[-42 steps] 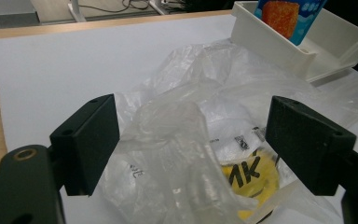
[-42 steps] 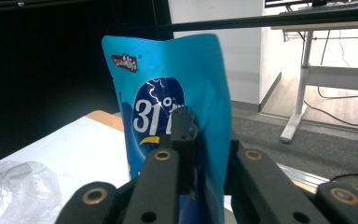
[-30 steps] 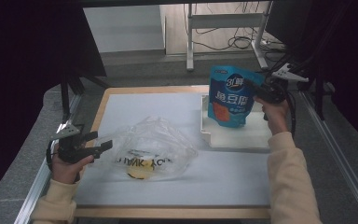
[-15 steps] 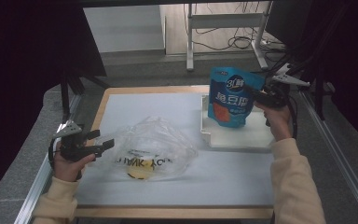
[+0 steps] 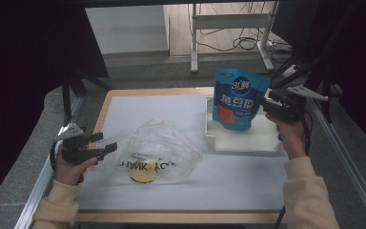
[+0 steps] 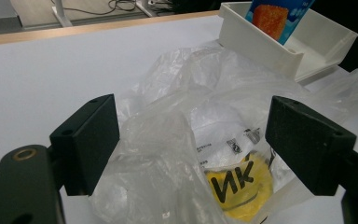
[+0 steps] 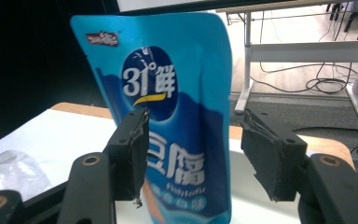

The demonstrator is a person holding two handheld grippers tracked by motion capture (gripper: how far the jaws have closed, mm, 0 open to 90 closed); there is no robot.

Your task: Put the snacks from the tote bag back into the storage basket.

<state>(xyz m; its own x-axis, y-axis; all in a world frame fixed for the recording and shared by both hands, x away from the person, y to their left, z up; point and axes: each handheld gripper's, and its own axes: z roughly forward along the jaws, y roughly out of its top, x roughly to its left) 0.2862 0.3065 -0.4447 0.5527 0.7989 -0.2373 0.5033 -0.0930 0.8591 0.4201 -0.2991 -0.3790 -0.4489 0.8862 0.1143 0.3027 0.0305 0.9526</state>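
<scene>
Blue pouch (image 5: 238, 98) stands upright in white tray (image 5: 245, 142) at table's far right; R gripper (image 5: 267, 106) just beside its right edge, jaws apart w/ pouch between them in right gripper view (image 7: 172, 140), no clamp visible. L gripper (image 5: 106, 148) at left edge of clear plastic bag (image 5: 157, 150), jaws wide apart around crumpled film; yellow item (image 6: 240, 191) inside bag, mid-table

Lab or office test room: white-topped table (image 5: 171, 109) with wooden edge on a metal frame (image 5: 348, 157), dark curtains (image 5: 28, 52) at both sides, desk legs (image 5: 195, 43) and loose floor cables (image 5: 248, 43) behind.
</scene>
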